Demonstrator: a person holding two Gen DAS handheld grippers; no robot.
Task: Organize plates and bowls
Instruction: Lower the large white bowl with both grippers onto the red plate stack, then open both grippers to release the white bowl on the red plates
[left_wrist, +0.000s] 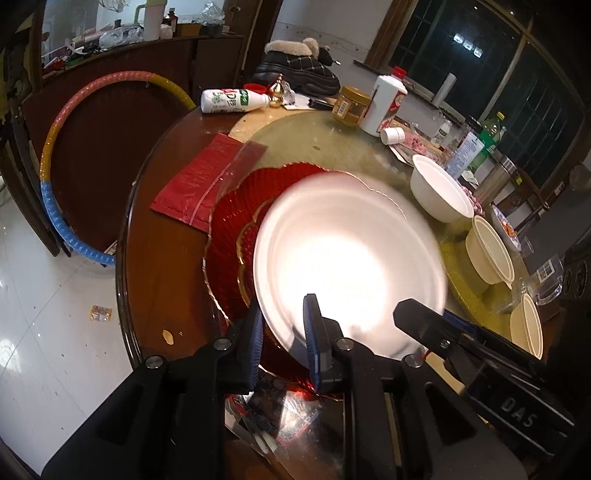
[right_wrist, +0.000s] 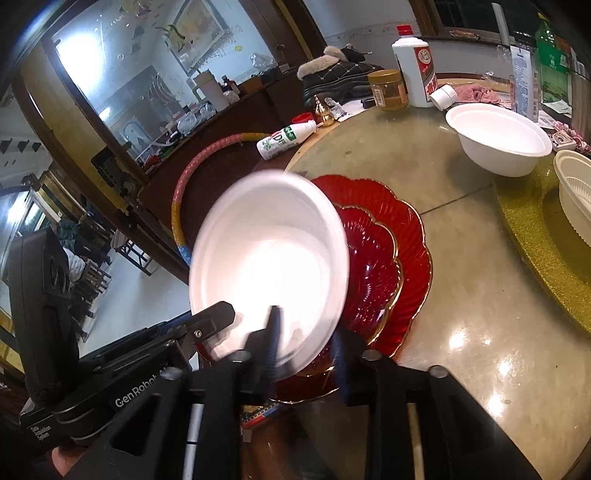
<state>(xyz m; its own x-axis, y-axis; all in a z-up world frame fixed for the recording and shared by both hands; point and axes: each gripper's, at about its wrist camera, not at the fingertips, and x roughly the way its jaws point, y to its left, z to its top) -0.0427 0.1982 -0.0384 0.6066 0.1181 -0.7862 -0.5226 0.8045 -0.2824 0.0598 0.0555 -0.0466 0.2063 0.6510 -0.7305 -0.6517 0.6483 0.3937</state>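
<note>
Item: white plate, motion-blurred, held tilted above the two nested red scalloped plates at the near edge of the bench. Left claw narrowed on the plate's near rim, one blue pad above, one below; right claw likewise pinching the same rim (both arms equally near). The red stack lies directly beneath and just ahead of the claws, so lowering looks like the likely next step. White bowl and cream bowls stand well apart, right.
</note>
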